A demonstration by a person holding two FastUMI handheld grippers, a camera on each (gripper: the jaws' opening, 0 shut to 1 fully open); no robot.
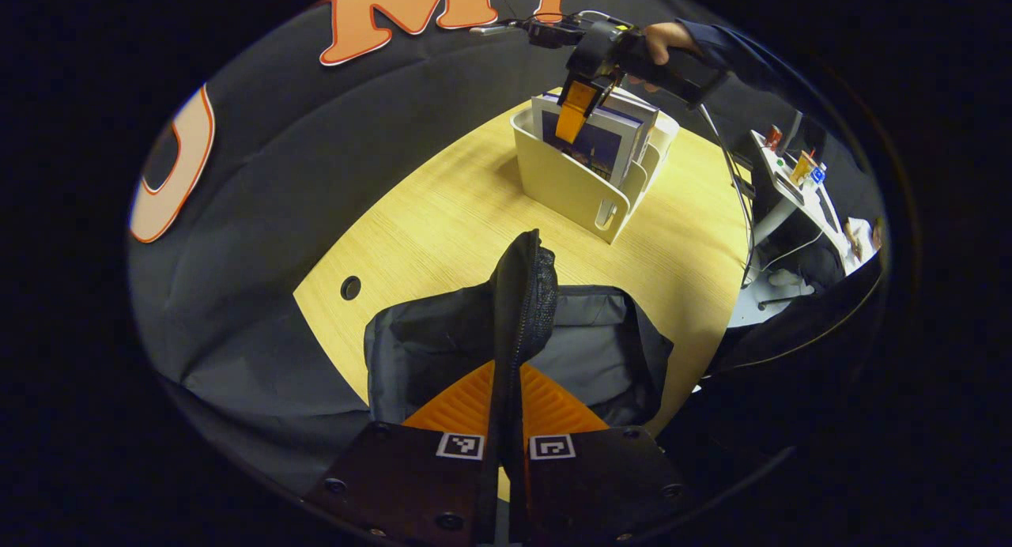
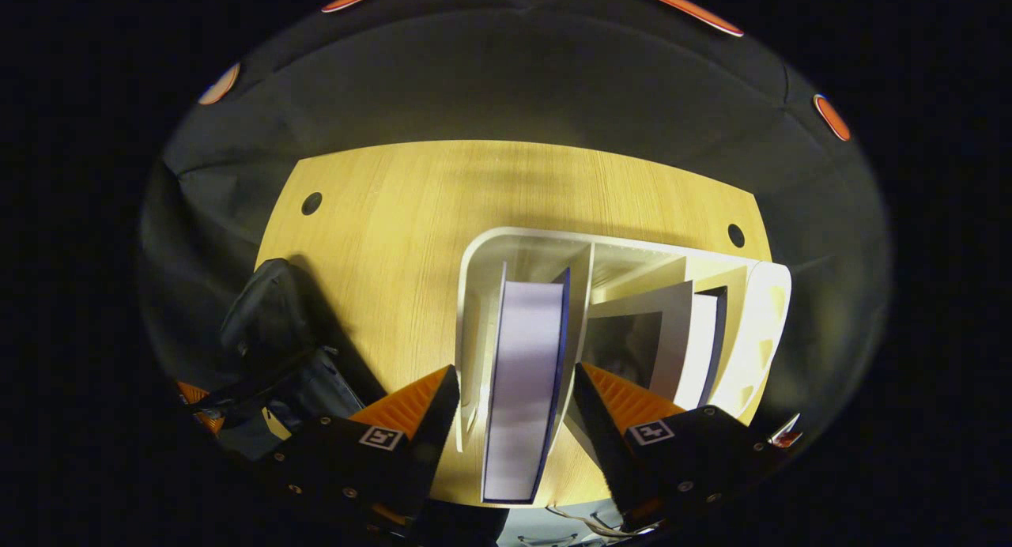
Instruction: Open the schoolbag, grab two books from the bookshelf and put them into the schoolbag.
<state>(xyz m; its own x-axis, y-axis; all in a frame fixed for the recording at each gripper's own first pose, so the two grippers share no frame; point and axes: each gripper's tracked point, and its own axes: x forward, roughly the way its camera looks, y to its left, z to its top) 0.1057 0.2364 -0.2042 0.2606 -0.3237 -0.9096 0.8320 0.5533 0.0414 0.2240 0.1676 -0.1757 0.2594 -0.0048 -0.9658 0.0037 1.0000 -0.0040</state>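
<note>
Now my left tongs (image 1: 506, 405) are pinching the lifted flap of the schoolbag (image 1: 443, 349) on the worktop (image 1: 443, 215). My right tongs (image 2: 518, 409) stand wide around a blue-covered book (image 2: 526, 373) in the bookshelf (image 2: 759, 326), not clearly pressing it.

— What colours sit mid-frame?
— A black schoolbag (image 1: 522, 326) with a grey lining, on a pale yellow wood-grain desk (image 1: 443, 223).
— And upper right?
— A cream bookshelf (image 1: 565, 185) holding a dark blue book (image 1: 594, 145) with white pages.
</note>
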